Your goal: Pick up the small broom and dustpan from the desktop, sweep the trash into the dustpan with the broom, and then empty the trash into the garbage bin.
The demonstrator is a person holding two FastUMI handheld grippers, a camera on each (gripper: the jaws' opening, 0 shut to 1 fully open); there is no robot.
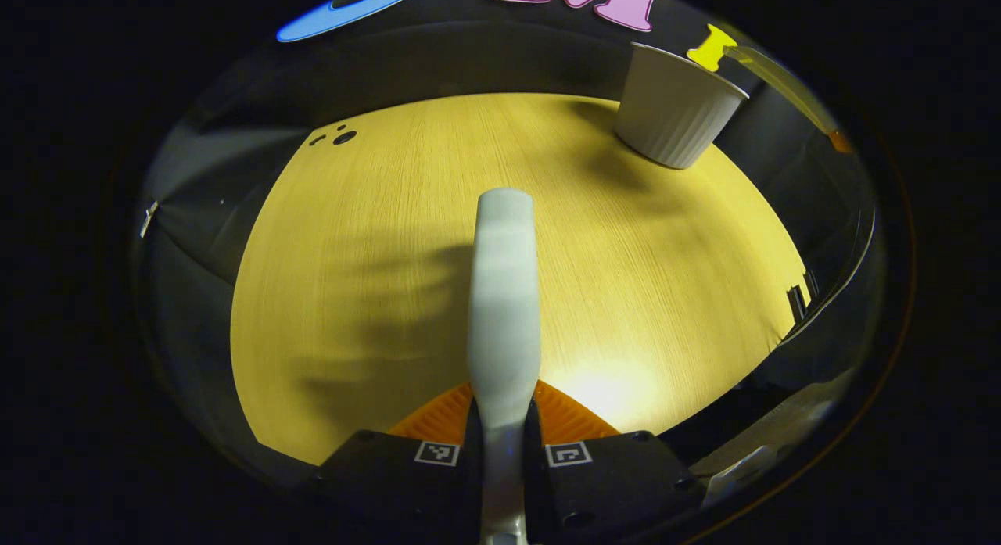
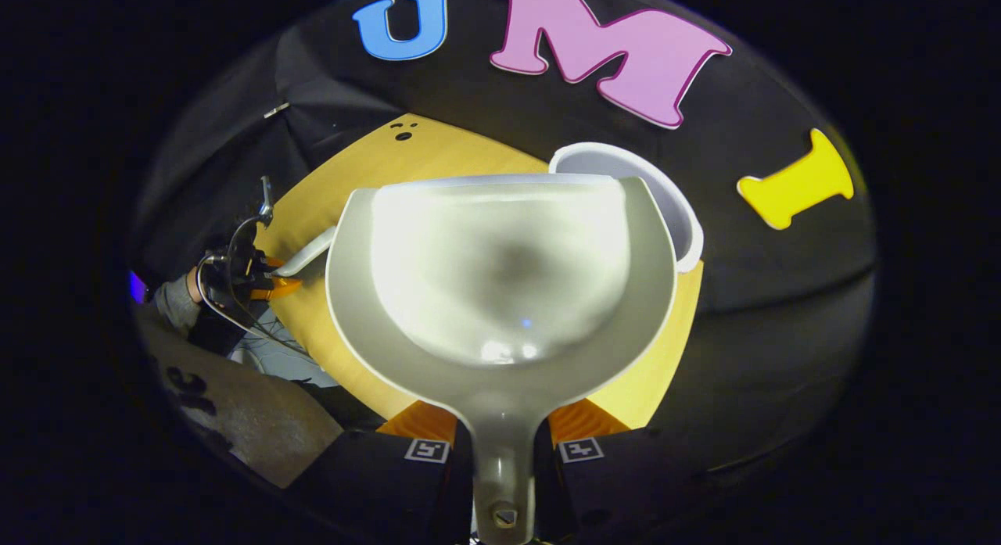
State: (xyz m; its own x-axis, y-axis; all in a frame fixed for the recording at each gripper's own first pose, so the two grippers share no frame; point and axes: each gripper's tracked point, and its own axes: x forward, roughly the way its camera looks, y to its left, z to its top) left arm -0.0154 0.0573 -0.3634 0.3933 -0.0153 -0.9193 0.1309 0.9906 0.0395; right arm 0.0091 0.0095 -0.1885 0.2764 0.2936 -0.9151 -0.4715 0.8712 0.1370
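Two smooth plastic tools, broom (image 1: pixel 504 295) and dustpan (image 2: pixel 500 295), gripped.

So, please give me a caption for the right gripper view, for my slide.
Right gripper holds the dustpan by its handle before the white garbage bin on the wooden desktop.

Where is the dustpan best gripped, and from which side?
By its narrow handle, coming from behind, opposite the open front lip. The dustpan is a wide scoop tapering into that slim stem, which fits between the jaws; the right gripper is clamped there now.
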